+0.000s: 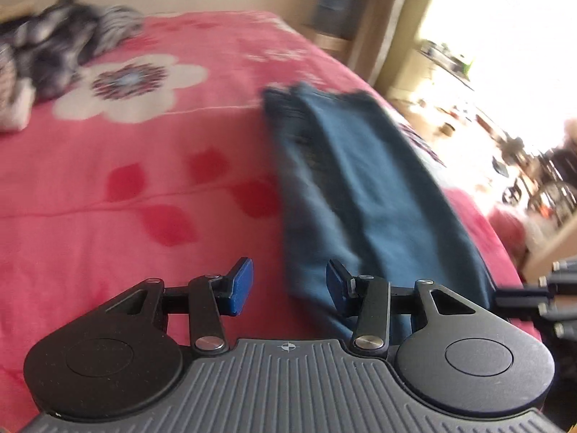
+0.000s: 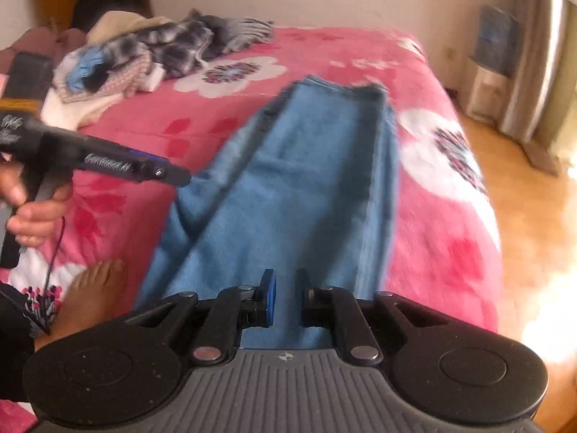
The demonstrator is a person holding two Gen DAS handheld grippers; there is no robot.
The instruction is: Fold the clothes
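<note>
Jeans (image 2: pixel 288 187) cross the bedspread (image 1: pixel 108 216); left claw (image 1: pixel 288 285) gapes empty, right claw (image 2: pixel 286 297) pinches them.

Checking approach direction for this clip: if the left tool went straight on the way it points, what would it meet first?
Probably the left edge of the long blue folded jeans, or the pink flowered blanket just beside it. The left tool is open with nothing between its pads; depth is unclear.
</note>
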